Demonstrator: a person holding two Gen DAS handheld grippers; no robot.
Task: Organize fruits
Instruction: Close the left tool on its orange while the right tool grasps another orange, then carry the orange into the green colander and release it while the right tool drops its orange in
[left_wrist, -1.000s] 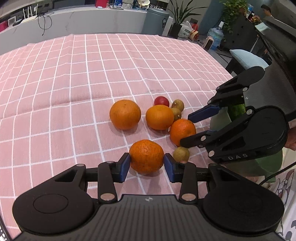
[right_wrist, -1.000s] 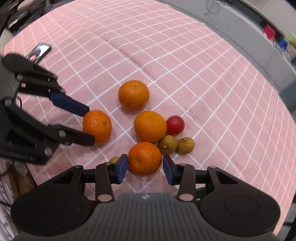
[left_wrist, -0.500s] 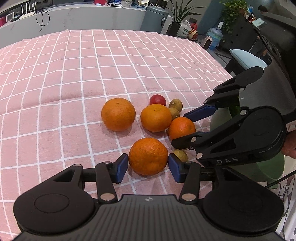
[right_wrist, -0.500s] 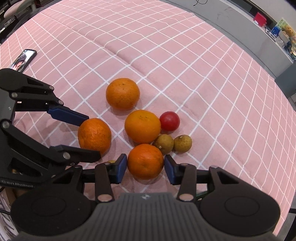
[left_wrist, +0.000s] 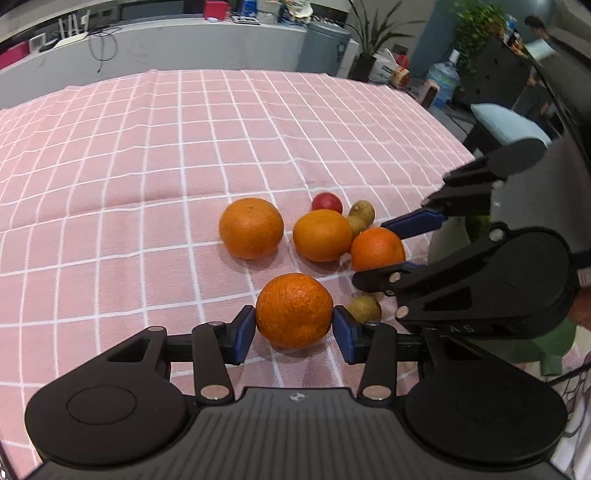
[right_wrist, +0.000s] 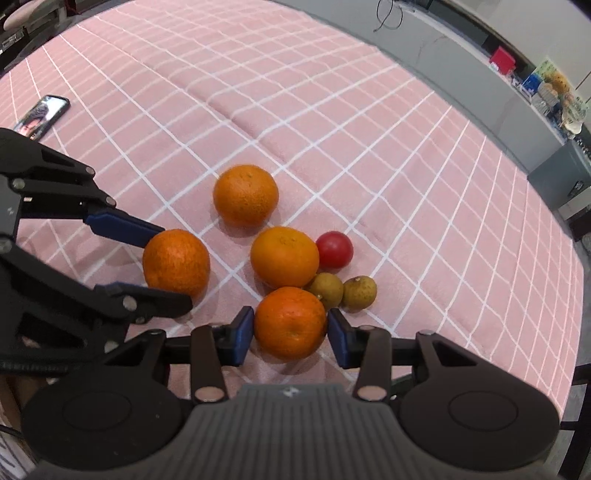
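Note:
Several oranges, a red tomato (left_wrist: 326, 202) and small brown-green fruits lie on a pink checked tablecloth (left_wrist: 147, 147). My left gripper (left_wrist: 294, 326) is shut on a dark orange (left_wrist: 294, 310), pads touching both its sides. In the right wrist view that orange (right_wrist: 176, 263) sits between the left gripper's fingers. My right gripper (right_wrist: 290, 332) is shut on another orange (right_wrist: 290, 322), which also shows in the left wrist view (left_wrist: 376, 248). Two more oranges (right_wrist: 245, 195) (right_wrist: 284, 256) and two small brown fruits (right_wrist: 326, 290) (right_wrist: 359, 291) lie beyond. A third small fruit (left_wrist: 365, 308) lies by the left gripper's right finger.
A phone (right_wrist: 41, 116) lies on the cloth at the far left of the right wrist view. The table's right edge (left_wrist: 454, 144) drops to a floor with a chair, plants and a water bottle. A grey counter (left_wrist: 147, 44) runs behind the table.
Both grippers have closed onto their oranges, from jaws apart beside the fruit to pads touching it. Both views have shifted slightly; the other fruits have not moved.

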